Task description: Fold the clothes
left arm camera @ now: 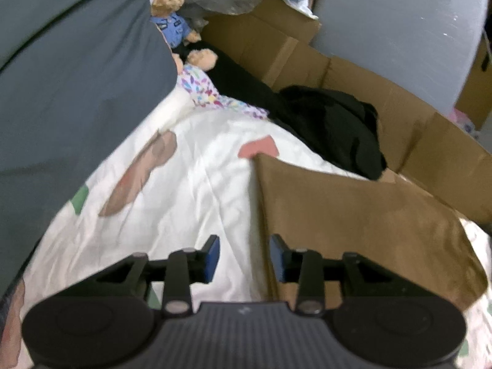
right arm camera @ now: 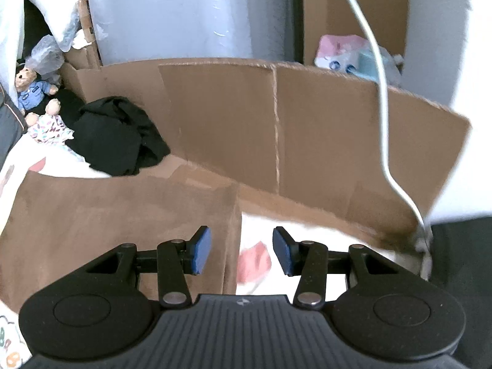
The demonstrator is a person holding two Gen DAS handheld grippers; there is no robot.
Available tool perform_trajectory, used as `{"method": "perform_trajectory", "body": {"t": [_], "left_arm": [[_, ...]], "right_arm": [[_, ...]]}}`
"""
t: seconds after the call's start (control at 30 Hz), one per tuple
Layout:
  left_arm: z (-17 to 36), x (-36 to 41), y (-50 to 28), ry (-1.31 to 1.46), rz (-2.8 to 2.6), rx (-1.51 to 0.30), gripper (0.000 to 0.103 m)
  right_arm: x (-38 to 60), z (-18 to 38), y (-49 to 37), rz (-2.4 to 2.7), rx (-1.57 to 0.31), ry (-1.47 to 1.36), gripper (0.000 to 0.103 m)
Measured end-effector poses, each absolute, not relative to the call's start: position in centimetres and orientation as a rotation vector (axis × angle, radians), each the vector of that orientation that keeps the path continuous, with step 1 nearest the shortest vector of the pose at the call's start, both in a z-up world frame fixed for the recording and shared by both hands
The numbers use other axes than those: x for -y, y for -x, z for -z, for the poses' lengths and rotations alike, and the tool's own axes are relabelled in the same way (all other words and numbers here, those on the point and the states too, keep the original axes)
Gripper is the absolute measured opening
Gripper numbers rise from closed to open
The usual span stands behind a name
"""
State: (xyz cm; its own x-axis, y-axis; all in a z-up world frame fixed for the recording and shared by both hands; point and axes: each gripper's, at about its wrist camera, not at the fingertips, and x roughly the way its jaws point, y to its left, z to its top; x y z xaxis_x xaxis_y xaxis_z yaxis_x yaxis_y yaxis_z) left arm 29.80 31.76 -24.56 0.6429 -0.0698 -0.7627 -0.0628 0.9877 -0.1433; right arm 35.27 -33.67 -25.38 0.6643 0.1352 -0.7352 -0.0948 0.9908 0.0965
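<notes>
Both cameras sit just behind their own fingers and look forward and down at a bed, from close above it. The left wrist view faces the white sheet (left arm camera: 196,184) with the brown cloth (left arm camera: 353,215) at its right. The right wrist view faces that cloth's other edge and a cardboard wall (right arm camera: 307,129). Both take in the brown cloth, a black heap of clothes (left arm camera: 332,123) and a teddy bear (left arm camera: 170,9) far back.

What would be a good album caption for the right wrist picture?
Open right tool hovers over the edge of a flat brown suede-like garment on a white patterned bedsheet, cardboard wall behind.
</notes>
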Motion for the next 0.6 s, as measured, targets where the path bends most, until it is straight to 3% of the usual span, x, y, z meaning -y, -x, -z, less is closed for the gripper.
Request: {"method": "perform_trajectory", "body": {"t": [0.27,0.4,0.6], "left_arm": [[24.9,-30.9,-26.3,0.13,0.078,-0.906,0.049],[24.4,-30.3,-25.0,0.135,0.086,-0.903,0.057],[24.5,-29.6,-23.4,0.128,0.088,-0.868,0.057]], "right_arm": [[33.6,23.9,-31.0,-0.105,-0.826,-0.074,0.049],[33.2,23.5,-29.6,-0.108,-0.824,-0.076,0.049],[33.2,23.6,-27.9,-0.11,-0.834,-0.075,0.049]]}}
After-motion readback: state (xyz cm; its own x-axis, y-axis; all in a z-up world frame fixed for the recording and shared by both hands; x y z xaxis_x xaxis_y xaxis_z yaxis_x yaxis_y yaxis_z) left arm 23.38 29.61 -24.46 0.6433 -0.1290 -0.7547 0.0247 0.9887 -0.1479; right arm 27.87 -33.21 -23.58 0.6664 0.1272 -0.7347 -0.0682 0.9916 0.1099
